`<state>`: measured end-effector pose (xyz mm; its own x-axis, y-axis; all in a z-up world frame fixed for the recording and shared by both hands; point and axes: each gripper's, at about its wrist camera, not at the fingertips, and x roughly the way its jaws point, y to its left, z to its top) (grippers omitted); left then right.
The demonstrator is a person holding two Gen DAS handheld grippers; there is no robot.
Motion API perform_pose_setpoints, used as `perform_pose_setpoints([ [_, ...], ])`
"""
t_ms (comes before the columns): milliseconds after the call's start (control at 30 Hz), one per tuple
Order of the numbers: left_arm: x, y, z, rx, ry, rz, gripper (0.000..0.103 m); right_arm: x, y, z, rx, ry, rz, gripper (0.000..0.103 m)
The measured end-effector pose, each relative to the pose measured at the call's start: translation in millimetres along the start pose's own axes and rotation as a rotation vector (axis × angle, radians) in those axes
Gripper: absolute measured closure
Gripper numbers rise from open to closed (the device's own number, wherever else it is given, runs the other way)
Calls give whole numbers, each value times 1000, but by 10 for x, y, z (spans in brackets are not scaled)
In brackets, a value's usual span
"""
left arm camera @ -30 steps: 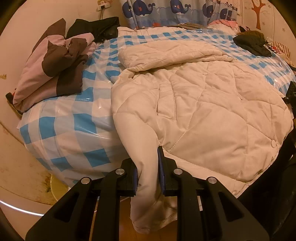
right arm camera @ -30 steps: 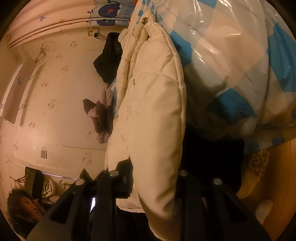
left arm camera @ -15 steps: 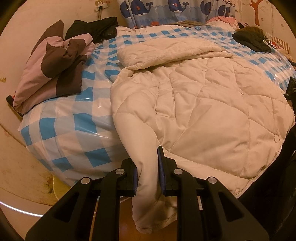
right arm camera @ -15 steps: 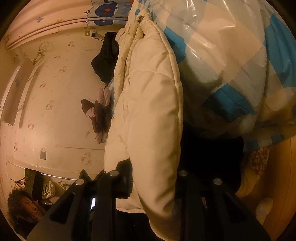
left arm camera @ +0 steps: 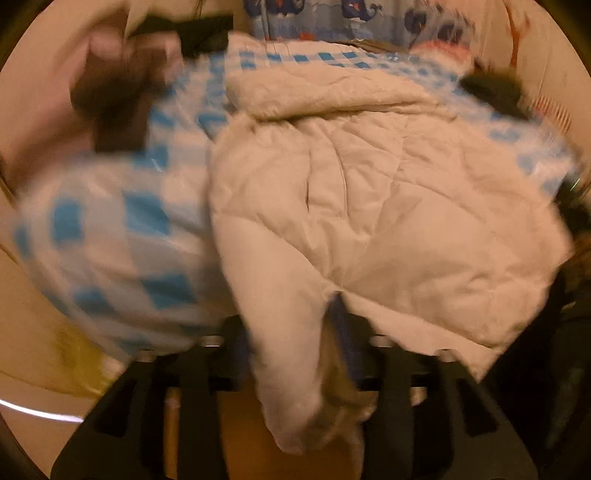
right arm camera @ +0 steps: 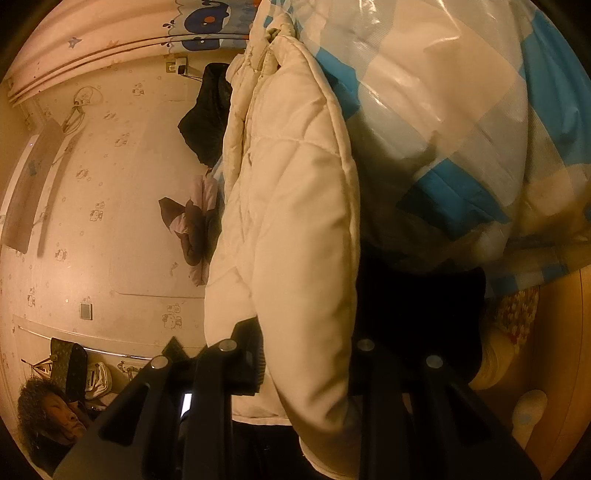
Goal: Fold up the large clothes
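A large cream quilted jacket lies spread on a bed with a blue and white checked cover. One sleeve hangs over the bed's near edge. My left gripper is shut on that sleeve; the view is blurred by motion. In the right wrist view the jacket's other sleeve hangs down the bed's side, and my right gripper is shut on it. The view is rolled sideways.
A pink and brown folded garment and a black garment lie at the bed's far left. A dark garment lies at the far right. The whale-print curtain hangs behind. A wooden floor is below.
The left gripper has moved fast with the sleeve, so its view is now blurred and the sleeve sits wider between the fingers. The right gripper has kept its hold and barely moved.
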<state>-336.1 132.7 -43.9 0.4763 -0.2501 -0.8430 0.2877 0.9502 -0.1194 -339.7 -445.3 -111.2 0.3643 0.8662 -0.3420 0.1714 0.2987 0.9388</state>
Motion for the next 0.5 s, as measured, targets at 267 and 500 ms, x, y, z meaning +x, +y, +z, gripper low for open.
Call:
perform_pose_setpoints([
  [267,339,1168,-505,-470,3,-477,23,41,-31,3,20,12,-7,76],
  [500,765,1319,-721,-567,-2,-727,17,49,-27,8,30,20,-24,73],
])
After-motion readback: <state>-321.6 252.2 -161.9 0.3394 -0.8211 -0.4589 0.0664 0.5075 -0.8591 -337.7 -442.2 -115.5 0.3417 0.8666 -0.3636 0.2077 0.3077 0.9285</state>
